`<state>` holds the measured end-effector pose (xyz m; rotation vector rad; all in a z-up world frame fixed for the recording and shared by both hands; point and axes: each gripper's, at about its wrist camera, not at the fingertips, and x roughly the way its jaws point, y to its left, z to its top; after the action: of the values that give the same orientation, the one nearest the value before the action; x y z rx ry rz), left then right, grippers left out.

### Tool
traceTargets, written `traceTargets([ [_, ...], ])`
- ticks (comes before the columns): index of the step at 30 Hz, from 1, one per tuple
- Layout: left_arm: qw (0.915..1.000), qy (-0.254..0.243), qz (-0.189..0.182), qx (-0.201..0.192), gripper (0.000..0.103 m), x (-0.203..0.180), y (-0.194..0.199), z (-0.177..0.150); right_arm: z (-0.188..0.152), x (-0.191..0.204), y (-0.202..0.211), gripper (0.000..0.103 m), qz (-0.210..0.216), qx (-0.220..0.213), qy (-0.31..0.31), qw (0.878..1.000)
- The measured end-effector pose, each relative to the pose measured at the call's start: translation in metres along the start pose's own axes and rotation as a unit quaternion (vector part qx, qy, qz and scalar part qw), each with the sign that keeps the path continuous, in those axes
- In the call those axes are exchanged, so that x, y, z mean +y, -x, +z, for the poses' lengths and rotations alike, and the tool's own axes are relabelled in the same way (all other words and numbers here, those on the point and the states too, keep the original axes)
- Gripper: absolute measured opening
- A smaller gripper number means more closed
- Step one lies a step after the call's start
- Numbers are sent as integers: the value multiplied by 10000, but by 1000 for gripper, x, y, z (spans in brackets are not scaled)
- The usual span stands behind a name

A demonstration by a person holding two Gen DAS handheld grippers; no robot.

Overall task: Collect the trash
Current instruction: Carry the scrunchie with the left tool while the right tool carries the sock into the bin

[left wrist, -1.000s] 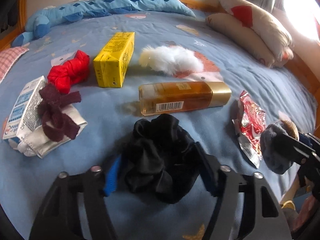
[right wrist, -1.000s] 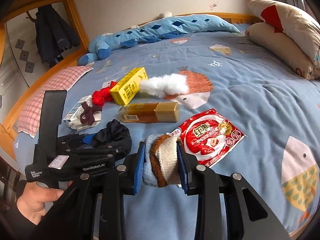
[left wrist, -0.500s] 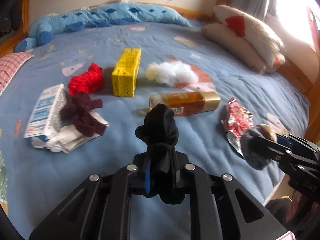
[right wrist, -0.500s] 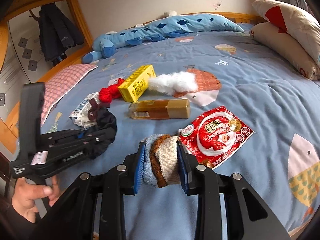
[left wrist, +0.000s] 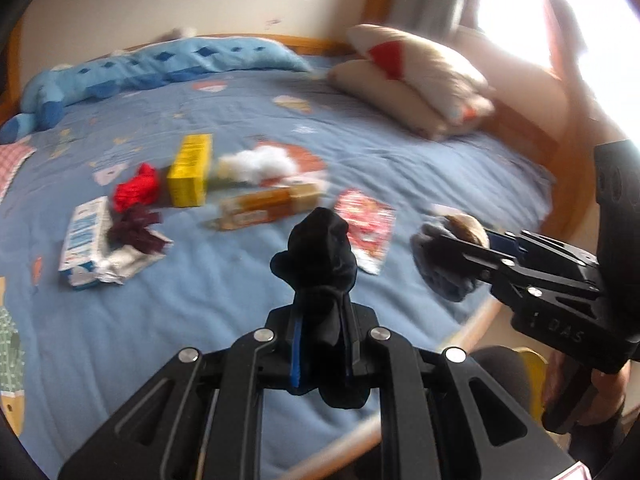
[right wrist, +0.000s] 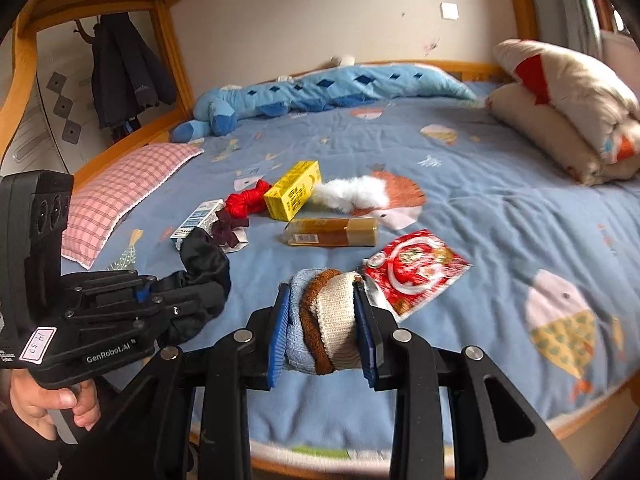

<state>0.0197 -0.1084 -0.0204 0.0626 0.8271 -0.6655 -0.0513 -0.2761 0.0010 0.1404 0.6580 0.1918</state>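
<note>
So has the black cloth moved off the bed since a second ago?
Yes. The black cloth, clamped in the left gripper, is now lifted off the blue blanket.

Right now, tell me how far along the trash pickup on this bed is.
Nothing shows as binned yet. In hand: the left gripper is shut on a black cloth bundle, and the right gripper is shut on a rolled knit sock. Left on the blue bedspread: yellow carton, amber bottle, red wrapper, white fluff, red cloth, flattened box.
</note>
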Motion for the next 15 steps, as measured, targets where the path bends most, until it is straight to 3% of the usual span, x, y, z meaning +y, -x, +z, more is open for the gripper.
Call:
traceTargets([
  [9, 9946, -654, -798, 116, 15, -83, 3, -17, -43, -23, 94, 30, -812, -290, -69, 9963],
  [15, 9798, -1337, -1433, 404, 15, -157, -7, -38, -86, -55, 149, 30, -1452, -307, -523, 9875],
])
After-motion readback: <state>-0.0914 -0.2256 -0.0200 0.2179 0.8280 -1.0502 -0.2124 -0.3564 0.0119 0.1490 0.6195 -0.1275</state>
